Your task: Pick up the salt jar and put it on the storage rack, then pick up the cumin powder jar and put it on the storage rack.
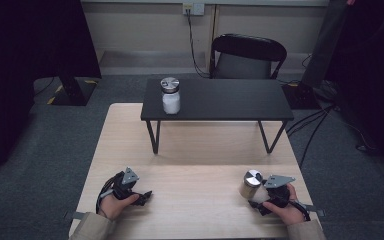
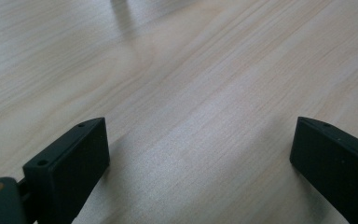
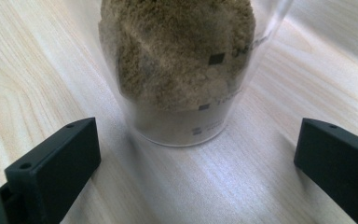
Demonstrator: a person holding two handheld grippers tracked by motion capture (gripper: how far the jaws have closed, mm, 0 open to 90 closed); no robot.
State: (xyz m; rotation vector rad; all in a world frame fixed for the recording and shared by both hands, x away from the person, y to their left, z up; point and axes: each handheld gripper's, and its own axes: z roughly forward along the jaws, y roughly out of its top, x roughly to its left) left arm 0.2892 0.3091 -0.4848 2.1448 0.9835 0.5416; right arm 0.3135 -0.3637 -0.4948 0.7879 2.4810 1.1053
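Resting both hands low on the pale wooden surface, I hold my left claw near its left edge, jaws spread wide with only bare wood grain between them. My right claw sits close to the right edge, jaws also wide apart and touching nothing. Just ahead of them stands a clear glass jar of brown powder with a round silver lid, upright, its long axis vertical, lid upward, base flat on the wood. Open wood lies between my hands and ahead of them up to a small black metal-legged shelf table. On its left end stands a second clear jar of white powder with a silver lid, upright.
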